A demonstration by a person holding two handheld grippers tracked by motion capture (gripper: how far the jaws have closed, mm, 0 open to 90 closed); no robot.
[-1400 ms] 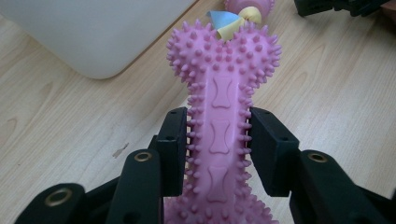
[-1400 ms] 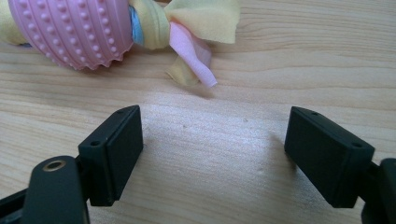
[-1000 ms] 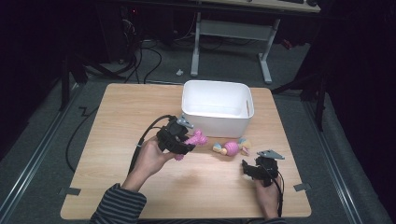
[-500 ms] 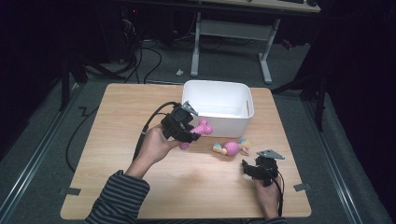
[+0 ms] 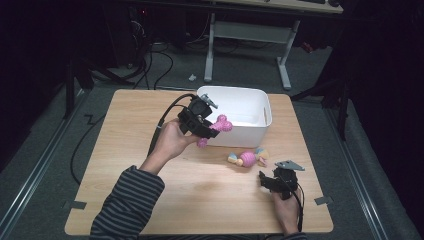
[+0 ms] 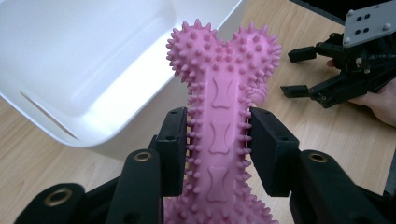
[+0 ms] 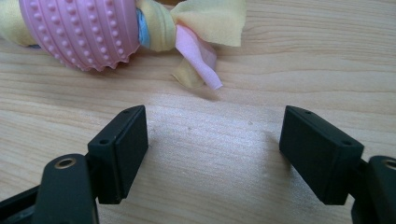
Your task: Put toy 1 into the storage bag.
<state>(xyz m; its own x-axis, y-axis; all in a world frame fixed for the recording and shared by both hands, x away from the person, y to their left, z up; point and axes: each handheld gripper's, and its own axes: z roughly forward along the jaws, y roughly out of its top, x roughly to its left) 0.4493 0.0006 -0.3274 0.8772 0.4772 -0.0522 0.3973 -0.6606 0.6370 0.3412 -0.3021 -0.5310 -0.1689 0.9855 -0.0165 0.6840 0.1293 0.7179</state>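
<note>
My left gripper (image 5: 204,126) (image 6: 218,142) is shut on a pink spiky bone toy (image 6: 219,121) (image 5: 218,126), held in the air at the near left rim of the white bin (image 5: 250,131) (image 6: 70,70). The bone's knobbed end points toward the bin's opening. A pink studded ball with yellow, pink and blue cloth ties (image 5: 247,158) (image 7: 88,32) lies on the table in front of the bin. My right gripper (image 5: 265,179) (image 7: 214,154) rests low on the table just short of that ball, jaws wide apart with bare wood between them.
The wooden table (image 5: 210,200) carries the bin at its far middle. A black cable (image 5: 162,125) trails from the left gripper toward the table's left. The right gripper (image 6: 327,79) appears across the table in the left gripper view. Dark floor and a desk frame (image 5: 245,35) lie beyond.
My left gripper has lifted the pink bone up and rightward, from beside the bin's front to its near rim. The right gripper and the ball toy have stayed put.
</note>
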